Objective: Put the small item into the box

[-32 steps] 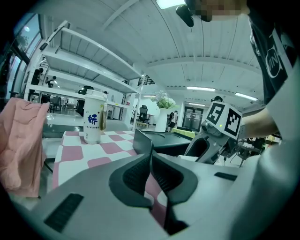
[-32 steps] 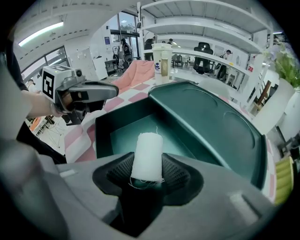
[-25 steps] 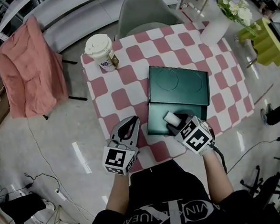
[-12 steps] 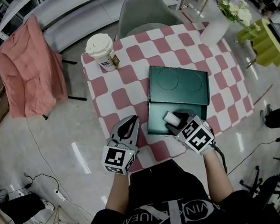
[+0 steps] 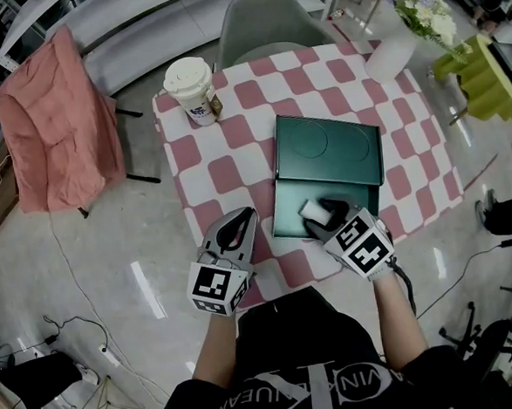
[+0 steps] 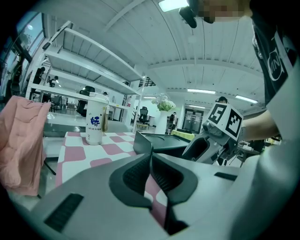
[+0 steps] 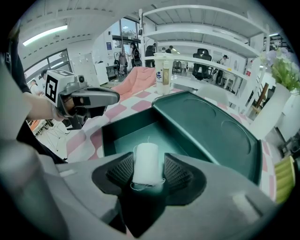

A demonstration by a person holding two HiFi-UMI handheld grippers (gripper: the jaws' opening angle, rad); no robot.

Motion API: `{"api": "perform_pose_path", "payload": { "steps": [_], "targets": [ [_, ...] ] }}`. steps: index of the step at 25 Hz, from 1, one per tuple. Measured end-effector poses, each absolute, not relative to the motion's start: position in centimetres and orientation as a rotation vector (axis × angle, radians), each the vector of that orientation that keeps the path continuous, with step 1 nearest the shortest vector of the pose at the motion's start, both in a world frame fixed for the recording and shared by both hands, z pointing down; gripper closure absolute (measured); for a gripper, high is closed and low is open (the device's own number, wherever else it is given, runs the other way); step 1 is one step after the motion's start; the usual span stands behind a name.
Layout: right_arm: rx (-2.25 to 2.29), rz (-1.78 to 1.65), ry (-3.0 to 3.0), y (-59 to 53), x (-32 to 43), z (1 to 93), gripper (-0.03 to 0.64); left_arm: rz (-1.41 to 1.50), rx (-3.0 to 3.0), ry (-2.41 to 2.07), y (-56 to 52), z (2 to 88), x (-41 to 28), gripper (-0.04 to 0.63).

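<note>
A small white roll [image 7: 146, 164] with loose thread ends lies in the tray of the open dark green box [image 7: 122, 138], between the pads of my right gripper [image 7: 148, 171]. Those jaws have just been opening, and a narrow gap shows beside the roll on its right. In the head view the roll [image 5: 313, 211] is at the tray's near right, under the right gripper [image 5: 320, 222]. The lid [image 5: 327, 151] lies flat beyond the tray. My left gripper [image 5: 242, 218] hangs shut and empty over the table's near edge, left of the box; its tips [image 6: 151, 157] meet.
The pink-and-white checkered table [image 5: 235, 148] carries a lidded paper cup [image 5: 188, 88] at its far left corner and a white vase of flowers [image 5: 394, 50] at the far right. A grey chair [image 5: 270, 23] stands behind it. Pink cloth [image 5: 54, 126] is draped over a chair at left.
The right gripper's jaws have parted a little around the white roll over the tray. The view has shifted slightly. The left gripper has stayed put.
</note>
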State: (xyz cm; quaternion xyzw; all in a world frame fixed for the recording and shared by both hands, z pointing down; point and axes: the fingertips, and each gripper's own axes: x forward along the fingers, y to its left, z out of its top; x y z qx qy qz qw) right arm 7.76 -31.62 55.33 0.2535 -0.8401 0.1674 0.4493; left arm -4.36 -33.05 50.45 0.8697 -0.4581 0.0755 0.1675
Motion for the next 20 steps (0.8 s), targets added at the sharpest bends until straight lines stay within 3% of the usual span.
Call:
{"api": "perform_pose_path", "payload": {
  "steps": [20],
  "targets": [
    [0.963,0.369,-2.2,-29.7,9.5,49.6,0.446,0.183,2.552,-1.262,-29.8,47.7,-3.8,0.575]
  ]
}}
